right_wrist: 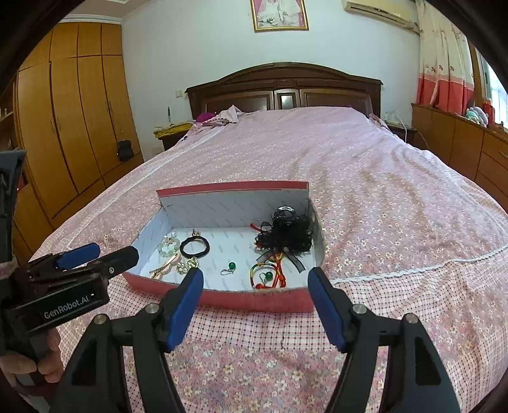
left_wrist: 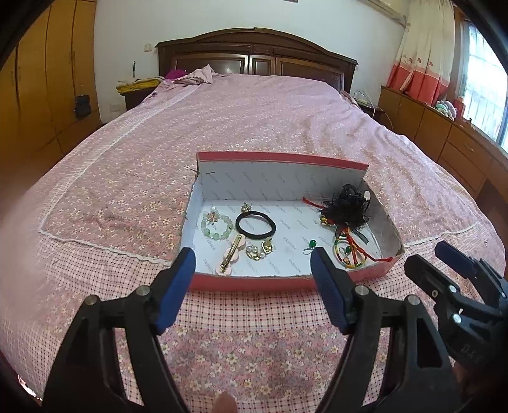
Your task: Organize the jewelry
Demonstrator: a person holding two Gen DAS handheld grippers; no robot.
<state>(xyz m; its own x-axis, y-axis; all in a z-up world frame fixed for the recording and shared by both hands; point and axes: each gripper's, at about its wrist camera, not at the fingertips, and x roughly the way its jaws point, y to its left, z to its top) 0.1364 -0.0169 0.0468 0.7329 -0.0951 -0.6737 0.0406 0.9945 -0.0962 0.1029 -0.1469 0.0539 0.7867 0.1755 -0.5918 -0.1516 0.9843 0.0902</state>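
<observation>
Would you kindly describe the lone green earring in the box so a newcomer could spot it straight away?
On the pink bed lies an open red box with a white floor. On the bare patch between the black hair tie and the black frilly hair clip sits the green earring. It is one green bead on a silver hook, alone, unlike the one tangled in the cord bracelet.

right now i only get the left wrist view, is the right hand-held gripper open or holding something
observer: open and empty. The right hand-held gripper has its jaws spread just short of the red box.
operator: any marking on my left one
observer: yes, the left hand-held gripper reads GenRobot.AI on its side.
operator: anything hanging up high that i can't see
observer: a framed picture hangs above the headboard.
</observation>
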